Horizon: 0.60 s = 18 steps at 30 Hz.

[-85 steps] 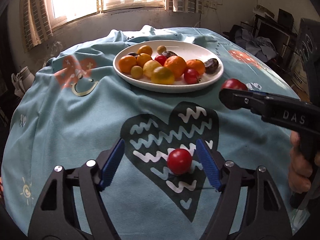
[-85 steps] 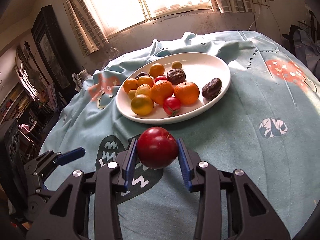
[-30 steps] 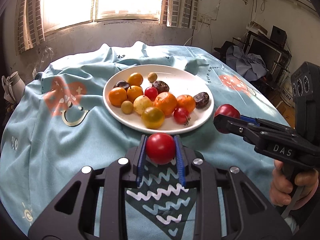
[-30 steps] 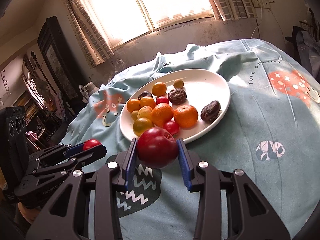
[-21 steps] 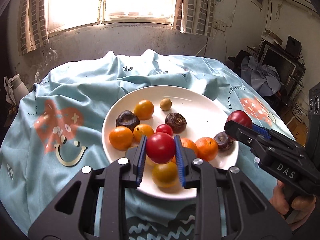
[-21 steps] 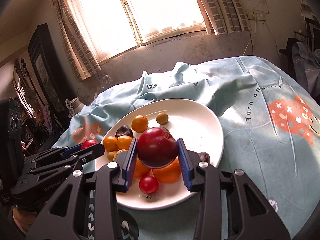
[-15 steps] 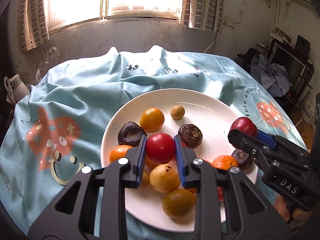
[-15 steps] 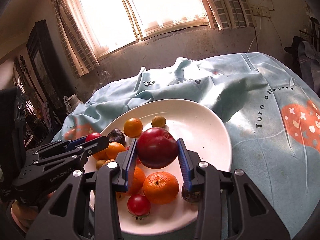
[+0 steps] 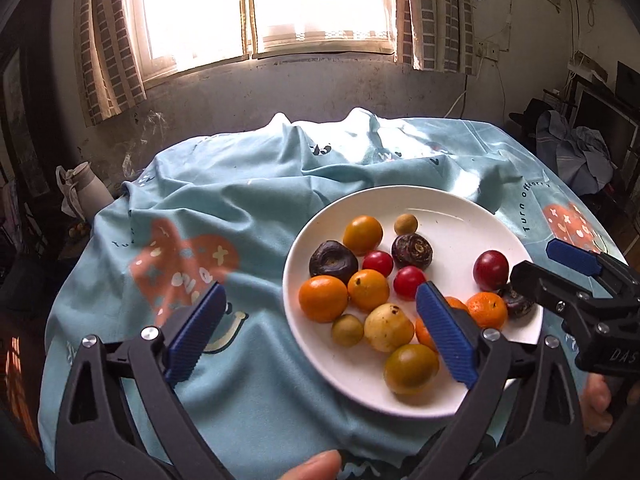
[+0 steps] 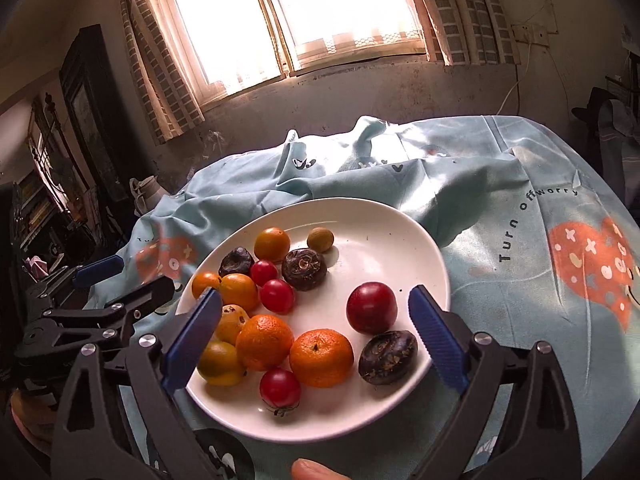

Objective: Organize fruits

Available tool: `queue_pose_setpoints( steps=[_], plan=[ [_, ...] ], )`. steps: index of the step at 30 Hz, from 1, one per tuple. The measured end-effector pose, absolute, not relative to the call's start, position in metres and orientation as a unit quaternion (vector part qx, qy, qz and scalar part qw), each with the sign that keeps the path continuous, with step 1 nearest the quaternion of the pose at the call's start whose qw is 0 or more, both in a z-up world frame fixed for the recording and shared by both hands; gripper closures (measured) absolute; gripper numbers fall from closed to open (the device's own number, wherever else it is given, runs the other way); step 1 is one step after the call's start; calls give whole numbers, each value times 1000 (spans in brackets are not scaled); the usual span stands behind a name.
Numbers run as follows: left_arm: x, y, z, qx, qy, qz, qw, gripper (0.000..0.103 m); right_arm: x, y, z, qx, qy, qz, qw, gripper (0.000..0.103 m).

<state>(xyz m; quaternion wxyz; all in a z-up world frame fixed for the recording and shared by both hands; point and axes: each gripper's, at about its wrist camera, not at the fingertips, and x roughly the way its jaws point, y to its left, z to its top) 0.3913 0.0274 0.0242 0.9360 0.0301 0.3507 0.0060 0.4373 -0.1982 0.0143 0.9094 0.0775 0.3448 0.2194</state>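
Observation:
A white plate (image 9: 460,208) on the blue tablecloth holds several fruits: oranges, yellow fruits, dark passion fruits, small red tomatoes. The red tomato (image 9: 409,282) I carried lies among them. The dark red plum (image 10: 372,307) lies on the plate's right side; it also shows in the left wrist view (image 9: 491,265). My left gripper (image 9: 320,334) is open and empty, over the plate's left edge. My right gripper (image 10: 316,334) is open and empty, over the plate's near half; it also shows in the left wrist view (image 9: 556,264).
The tablecloth (image 9: 248,208) is rumpled at the far side, towards the wall under the window. A white jug (image 9: 82,188) stands off the table's left. Clothes and furniture (image 9: 576,152) sit to the right. A fingertip (image 9: 312,466) shows at the bottom edge.
Both grippers have opened and let go: the red tomato and the dark red plum now lie on the plate. My left gripper has shifted left of the plate's middle.

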Motion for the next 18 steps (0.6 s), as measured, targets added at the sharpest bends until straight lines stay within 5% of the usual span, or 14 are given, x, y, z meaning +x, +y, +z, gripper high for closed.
queue_pose_setpoints(
  steps=[1, 18],
  plan=[
    [380, 31, 28, 29, 348, 10, 937, 3, 430, -200, 17, 74, 346, 221, 909, 1],
    [228, 37, -8, 20, 366, 12, 930, 2, 257, -248, 8, 26, 303, 252, 919, 1]
  ],
)
